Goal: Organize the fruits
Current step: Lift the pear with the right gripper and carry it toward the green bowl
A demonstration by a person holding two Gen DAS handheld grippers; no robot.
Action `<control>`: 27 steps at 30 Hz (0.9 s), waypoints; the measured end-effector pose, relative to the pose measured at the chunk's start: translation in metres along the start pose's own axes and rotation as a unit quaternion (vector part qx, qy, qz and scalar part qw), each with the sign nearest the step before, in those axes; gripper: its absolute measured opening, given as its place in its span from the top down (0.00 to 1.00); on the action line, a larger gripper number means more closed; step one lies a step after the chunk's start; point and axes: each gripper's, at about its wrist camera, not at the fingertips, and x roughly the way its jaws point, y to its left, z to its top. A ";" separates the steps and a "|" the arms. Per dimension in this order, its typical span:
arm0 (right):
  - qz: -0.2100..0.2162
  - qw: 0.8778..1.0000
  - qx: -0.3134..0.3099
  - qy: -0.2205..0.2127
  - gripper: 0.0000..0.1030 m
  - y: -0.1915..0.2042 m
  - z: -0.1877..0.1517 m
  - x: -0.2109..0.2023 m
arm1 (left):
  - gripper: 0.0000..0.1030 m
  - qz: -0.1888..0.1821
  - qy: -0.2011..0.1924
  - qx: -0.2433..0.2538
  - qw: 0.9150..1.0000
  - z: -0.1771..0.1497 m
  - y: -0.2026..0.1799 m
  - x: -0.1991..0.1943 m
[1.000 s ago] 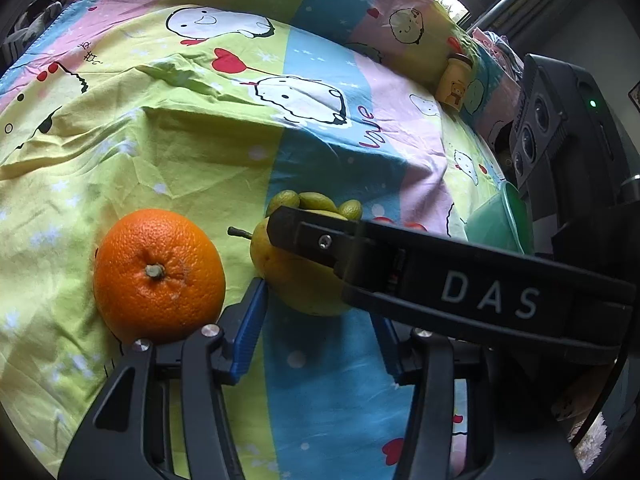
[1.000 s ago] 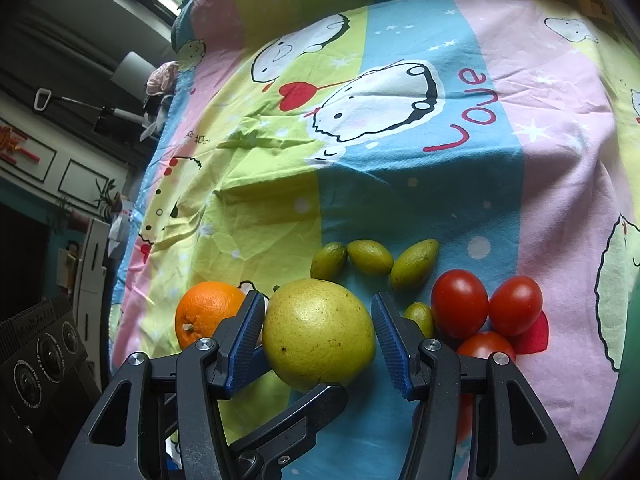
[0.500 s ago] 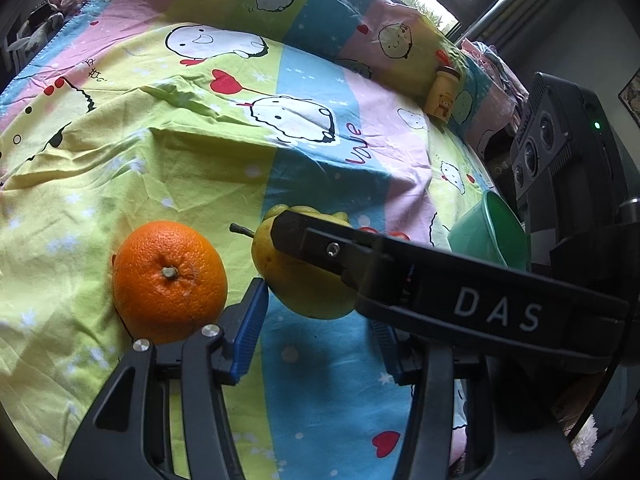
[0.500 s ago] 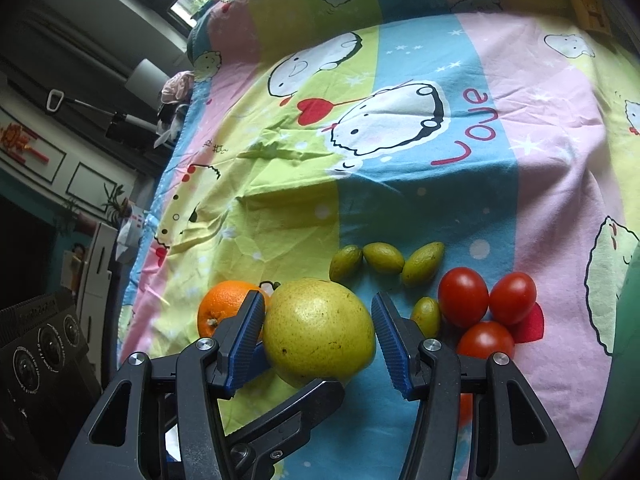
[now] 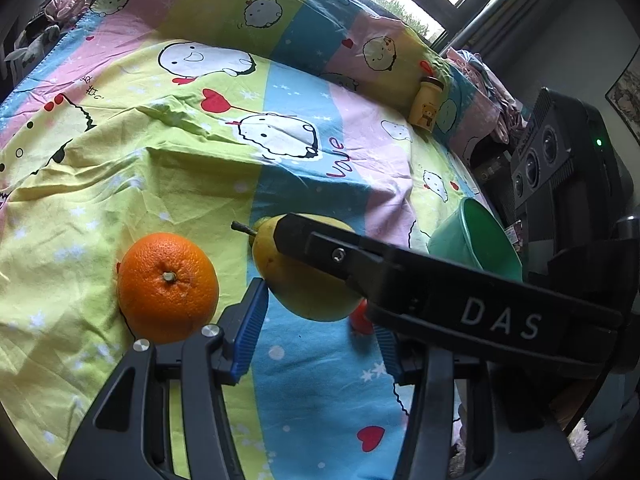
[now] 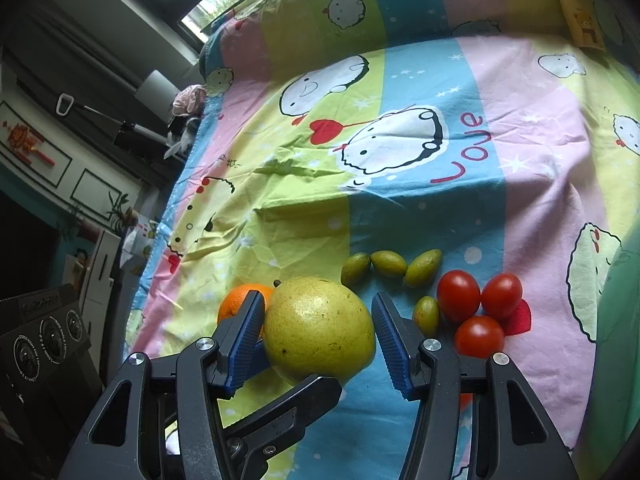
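Right gripper point(image 6: 318, 336) clamped on yellow-green pear point(image 6: 320, 328); both blue pads sit against its sides, stem end pointing away from cam. Pear appears raised off the bedsheet point(image 6: 400, 208), though contact underneath can't be confirmed.

Left gripper point(image 5: 316, 320): pads apart, nothing pinched between them. Its right pad is mostly hidden by the right gripper's finger crossing the left wrist view. In that view the pear sits just beyond the left pad tip; touching or not, can't tell.

Orange point(image 5: 168, 286) rests on sheet, stem up, just left of left gripper's left pad.

Right wrist view, on sheet beyond/right of pear: four small green fruits point(image 6: 386, 264), three in a row, one nearer. Three tomatoes point(image 6: 478, 312) clustered, touching.

Green bowl point(image 5: 476, 240) at right bed edge.
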 end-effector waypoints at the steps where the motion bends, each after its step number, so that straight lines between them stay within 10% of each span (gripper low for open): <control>1: 0.000 1.000 -0.001 -0.003 0.44 0.001 -0.001 -0.001 | 0.51 -0.001 -0.001 0.001 1.000 0.000 -0.001 -0.001; 27: -0.011 0.997 -0.014 -0.081 0.44 0.016 -0.008 -0.056 | 0.51 -0.032 -0.049 0.042 0.997 0.003 -0.034 -0.033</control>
